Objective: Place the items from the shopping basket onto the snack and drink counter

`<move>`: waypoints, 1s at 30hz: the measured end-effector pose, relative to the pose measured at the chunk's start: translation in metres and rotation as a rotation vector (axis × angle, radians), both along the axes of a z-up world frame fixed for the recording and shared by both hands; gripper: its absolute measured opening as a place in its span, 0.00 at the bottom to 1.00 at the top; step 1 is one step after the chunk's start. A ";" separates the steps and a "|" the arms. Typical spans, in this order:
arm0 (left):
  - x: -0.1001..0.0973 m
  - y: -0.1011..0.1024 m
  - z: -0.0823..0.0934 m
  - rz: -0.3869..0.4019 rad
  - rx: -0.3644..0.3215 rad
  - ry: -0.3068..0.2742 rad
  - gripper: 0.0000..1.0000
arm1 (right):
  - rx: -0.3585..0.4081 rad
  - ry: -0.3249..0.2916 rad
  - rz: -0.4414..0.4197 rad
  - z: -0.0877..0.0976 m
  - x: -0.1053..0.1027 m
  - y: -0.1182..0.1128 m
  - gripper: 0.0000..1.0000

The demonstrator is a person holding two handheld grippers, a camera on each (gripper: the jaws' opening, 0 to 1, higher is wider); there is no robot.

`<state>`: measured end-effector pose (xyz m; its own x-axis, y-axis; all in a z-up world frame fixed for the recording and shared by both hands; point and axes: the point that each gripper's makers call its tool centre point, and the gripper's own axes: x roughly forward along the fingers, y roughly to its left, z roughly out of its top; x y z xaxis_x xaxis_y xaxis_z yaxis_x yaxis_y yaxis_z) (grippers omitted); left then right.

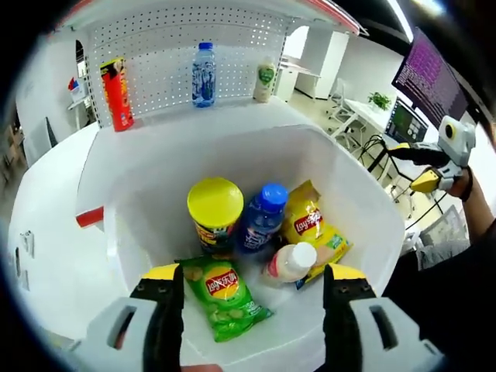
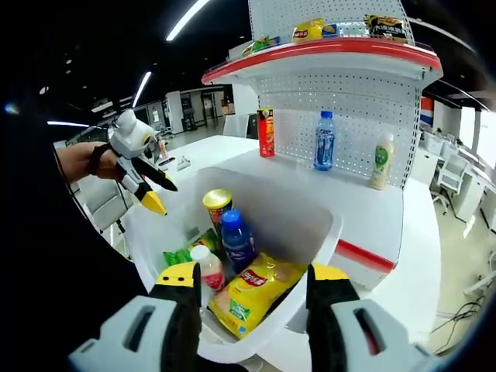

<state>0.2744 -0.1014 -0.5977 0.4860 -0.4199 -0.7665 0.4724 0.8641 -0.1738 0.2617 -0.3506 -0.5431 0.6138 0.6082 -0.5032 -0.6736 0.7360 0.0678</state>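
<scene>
Nearest the left gripper view's lens, the left gripper (image 1: 252, 298) shows two black jaws with yellow tips, standing apart with nothing between them, poised over the deep white plastic shopping basket (image 1: 353, 182); the basket has smooth, rounded walls and a red handle piece at one side. Beyond it stands the white snack and drink counter (image 1: 194, 124) with a perforated metal back panel and a red-edged upper shelf; on the counter stand a tall red cardboard crisp tube (image 1: 117, 93), a clear water bottle with a blue label (image 1: 203, 74) and a pale bottle with a green label (image 1: 264, 81).

Inside the basket, from largest to smallest: a crinkled yellow foil crisp bag (image 1: 314, 229); a glossy green crisp bag (image 1: 222, 298) lying flat; a squat can with a yellow plastic lid (image 1: 215, 209), upright; a blue-capped dark drink bottle (image 1: 261, 219); a small pinkish bottle with a white cap (image 1: 291, 263), tipped over.

In the right gripper view, the right gripper (image 2: 252, 298) likewise hangs above the basket's rim, jaws parted and empty; the left gripper is there held high in a hand (image 2: 81, 161), angled downward.
</scene>
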 end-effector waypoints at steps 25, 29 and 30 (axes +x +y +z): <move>0.007 0.005 -0.052 0.172 -0.027 0.109 0.73 | 0.006 0.019 0.014 -0.009 0.000 0.003 0.53; 0.008 0.004 -0.055 0.184 -0.030 0.113 0.73 | 0.006 0.021 0.019 -0.010 -0.002 0.004 0.53; 0.009 0.005 -0.057 0.189 -0.026 0.116 0.73 | 0.006 0.021 0.021 -0.010 -0.002 0.005 0.53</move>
<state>0.2832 -0.0966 -0.6544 0.4673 -0.3504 -0.8117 0.2784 0.9297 -0.2410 0.2599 -0.3460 -0.5535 0.5903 0.6239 -0.5122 -0.6873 0.7212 0.0866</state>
